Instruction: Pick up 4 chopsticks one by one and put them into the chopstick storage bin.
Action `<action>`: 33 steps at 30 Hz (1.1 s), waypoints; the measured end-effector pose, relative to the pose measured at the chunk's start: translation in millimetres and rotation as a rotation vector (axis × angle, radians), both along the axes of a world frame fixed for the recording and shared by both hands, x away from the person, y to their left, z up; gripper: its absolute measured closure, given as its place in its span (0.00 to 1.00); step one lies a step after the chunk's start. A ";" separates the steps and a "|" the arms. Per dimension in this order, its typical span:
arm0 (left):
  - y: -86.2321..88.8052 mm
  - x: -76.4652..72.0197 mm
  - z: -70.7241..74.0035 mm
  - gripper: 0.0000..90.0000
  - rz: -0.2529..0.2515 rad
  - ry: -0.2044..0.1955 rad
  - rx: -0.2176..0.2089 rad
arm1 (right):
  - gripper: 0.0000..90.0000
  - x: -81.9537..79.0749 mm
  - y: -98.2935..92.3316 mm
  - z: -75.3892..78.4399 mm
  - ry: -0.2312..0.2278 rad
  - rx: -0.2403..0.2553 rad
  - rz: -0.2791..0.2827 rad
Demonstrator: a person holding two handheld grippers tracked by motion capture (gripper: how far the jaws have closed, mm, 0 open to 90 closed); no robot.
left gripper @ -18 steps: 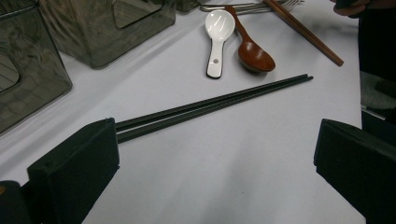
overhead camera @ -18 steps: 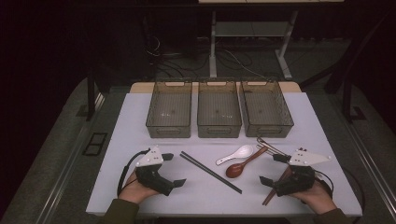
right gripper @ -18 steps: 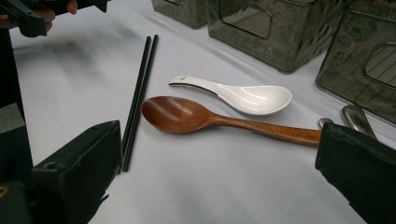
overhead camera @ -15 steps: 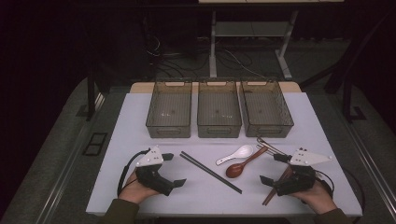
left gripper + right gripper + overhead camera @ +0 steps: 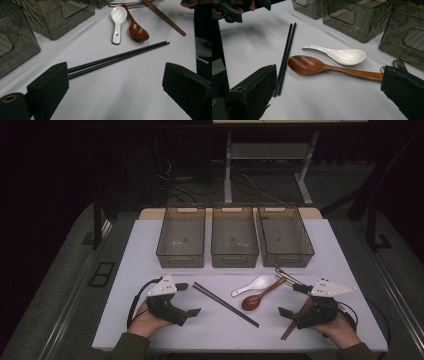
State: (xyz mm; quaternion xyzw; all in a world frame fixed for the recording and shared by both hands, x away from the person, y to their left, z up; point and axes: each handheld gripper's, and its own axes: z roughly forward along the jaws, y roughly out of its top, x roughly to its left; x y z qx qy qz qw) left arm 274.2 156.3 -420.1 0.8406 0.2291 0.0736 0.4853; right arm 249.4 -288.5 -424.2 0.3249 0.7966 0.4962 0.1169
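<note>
At the moment of inspection both grippers rested on the near part of the white table (image 5: 125, 320), one in each of the person's hands, and neither had engaged any item. The left gripper (image 5: 186, 298) stood with its jaws spread wide and nothing between them; in the left gripper view the pair of black chopsticks (image 5: 117, 59) lay just ahead of the pads, one end passing behind the left-hand jaw but not pinched. The right gripper (image 5: 292, 299) was likewise released, jaws wide apart and empty. In the right gripper view the wooden spoon (image 5: 329, 66) lay directly ahead of it, with the white ceramic spoon (image 5: 337, 53) just beyond and touching or nearly touching the wooden one. Brown chopsticks (image 5: 296, 317) lay partly under the right gripper, and metal utensils (image 5: 287, 275) sat near the right-hand bin. The three smoked-plastic bins (image 5: 234, 237) stood in a row at the far side, apparently empty.

Judgement: the work appeared to be sorting cutlery into the bins, and stood at its opening step, the approach before the first pickup. The next move would call for lowering a gripper squarely over a chosen piece. The thin, low-lying chopsticks would need pads brought right down to the table and both sticks taken together.
</note>
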 end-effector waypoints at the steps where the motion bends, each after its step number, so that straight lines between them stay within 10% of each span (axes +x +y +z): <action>1: -0.7 0.8 0.2 0.13 0.000 -0.003 0.001 | 0.01 0.0 0.4 -0.3 0.002 -0.005 0.002; 13: -11.8 13.4 1.1 0.32 0.016 -0.020 0.017 | 0.01 -0.3 -0.1 -0.2 0.004 -0.009 -0.013; 21: -19.0 25.1 1.2 0.62 0.029 -0.035 0.048 | 0.01 0.6 -0.1 -0.7 0.001 -0.007 -0.015; 33: -26.3 58.5 -6.1 0.99 0.100 0.045 0.122 | 0.01 0.5 0.2 -1.2 0.005 -0.007 -0.020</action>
